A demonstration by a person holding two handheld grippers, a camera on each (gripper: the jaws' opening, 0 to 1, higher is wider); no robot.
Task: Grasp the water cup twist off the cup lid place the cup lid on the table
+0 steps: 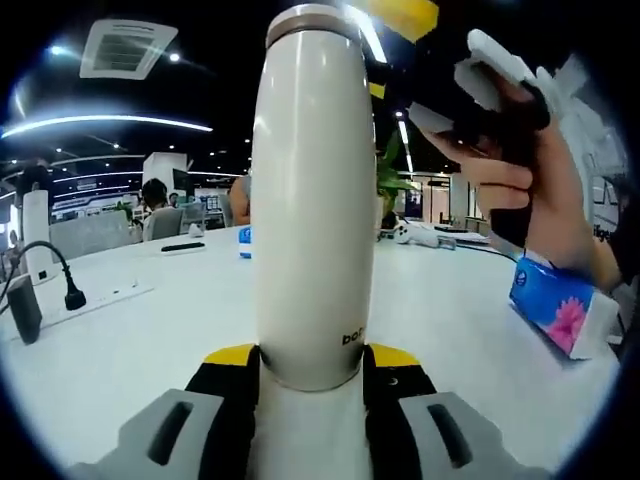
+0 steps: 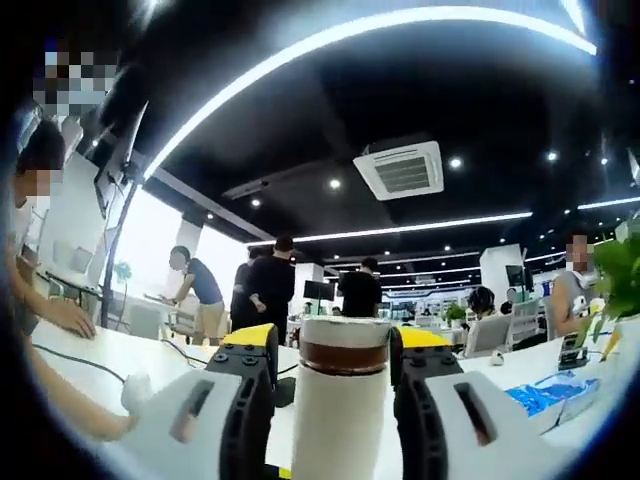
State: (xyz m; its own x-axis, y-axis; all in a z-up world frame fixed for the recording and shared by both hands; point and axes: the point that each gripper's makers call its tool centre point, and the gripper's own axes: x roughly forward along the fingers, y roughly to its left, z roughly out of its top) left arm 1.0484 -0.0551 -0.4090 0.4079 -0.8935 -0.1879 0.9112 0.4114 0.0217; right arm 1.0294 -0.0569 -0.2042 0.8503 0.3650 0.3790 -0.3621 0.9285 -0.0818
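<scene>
**K:** While the left gripper (image 1: 312, 372) clamped the base of the water cup (image 1: 313, 200), where did the right one sit?

**M:** Right gripper (image 2: 335, 365) was up at the neck. In the right gripper view its jaws sat on either side of the cup's top, pads touching or nearly so. Looked closed on it, though contact was hard to confirm.

**K:** Lid state?

**M:** Cup lid (image 2: 346, 333) was on the cup, with a brown band under it. My read: grasp done, twist-off in hand or about to start. No gap visible between lid and body, so I judged it not yet free.

**K:** Cup position?

**M:** Upright between the left jaws, its body squeezed by the black pads. In the left gripper view it stood over the white table (image 1: 160, 330). Couldn't tell whether the bottom rested on the table or hung just above.

**K:** Next move?

**M:** Left needed to hold firm against torque; right had to rotate about the cup's axis, then lift straight up once the thread released. Then set the lid down on bare table.

**K:** Clutter?

**M:** Blue tissue pack (image 1: 560, 310) near the right side, power strip (image 1: 100, 297) with a plugged cable to the left. Plenty of bare white surface between.
</scene>
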